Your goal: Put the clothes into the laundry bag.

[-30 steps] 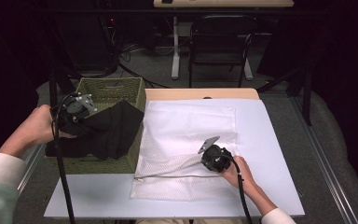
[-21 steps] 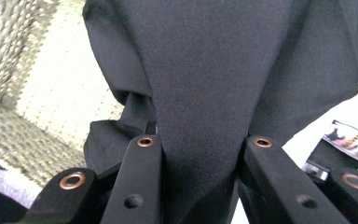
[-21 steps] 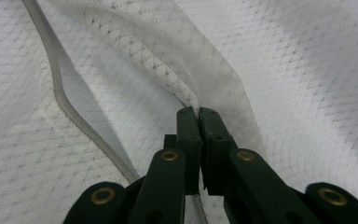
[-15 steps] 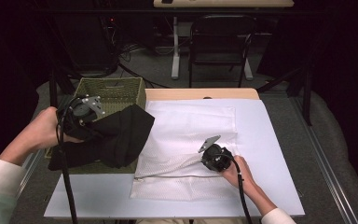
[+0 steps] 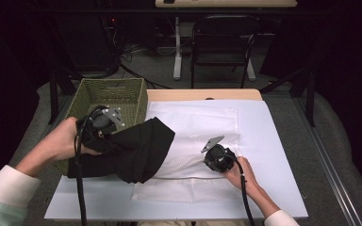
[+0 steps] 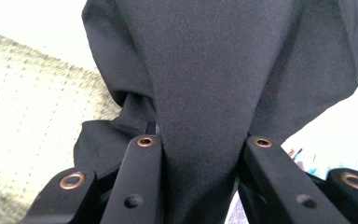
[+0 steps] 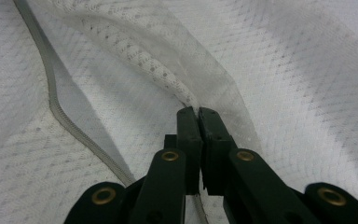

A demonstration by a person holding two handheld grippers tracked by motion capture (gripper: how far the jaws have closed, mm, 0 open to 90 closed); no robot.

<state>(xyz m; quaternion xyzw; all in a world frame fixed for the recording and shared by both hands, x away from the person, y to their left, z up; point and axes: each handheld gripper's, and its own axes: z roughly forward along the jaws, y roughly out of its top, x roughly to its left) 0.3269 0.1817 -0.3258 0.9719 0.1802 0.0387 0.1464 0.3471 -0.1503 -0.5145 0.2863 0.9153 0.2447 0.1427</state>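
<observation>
Since the earlier frames my left gripper [image 5: 104,123] has carried the black cloth [image 5: 139,151] away from the basket [image 5: 104,94] and toward the mesh bag [image 5: 202,129]; the cloth's free end now hangs over the bag's near edge, while my right hand has not shifted.

Left first: in the left gripper view the jaws are clamped on a thick bunch of the cloth [image 6: 205,84], which rises between them and drapes down ahead of the tips. The grip looks firm, and most of the fabric trails below and behind the tool.

To the right, my right gripper [image 5: 215,157] sits on the bag. In the right gripper view its jaws are pressed together on a fold of the mesh [image 7: 168,79] right at their tips, just beside the zip edge [image 7: 56,100], lifting the upper layer so a gap opens ahead of the tool.

My reading is that the cloth goes into the bag. To do that well I would keep the right pinch raised and steady so the mouth stays wide, lead the left gripper in tips first under the lifted layer, and push deep before letting go, or the trailing fabric may snag on the zip and bunch outside.
</observation>
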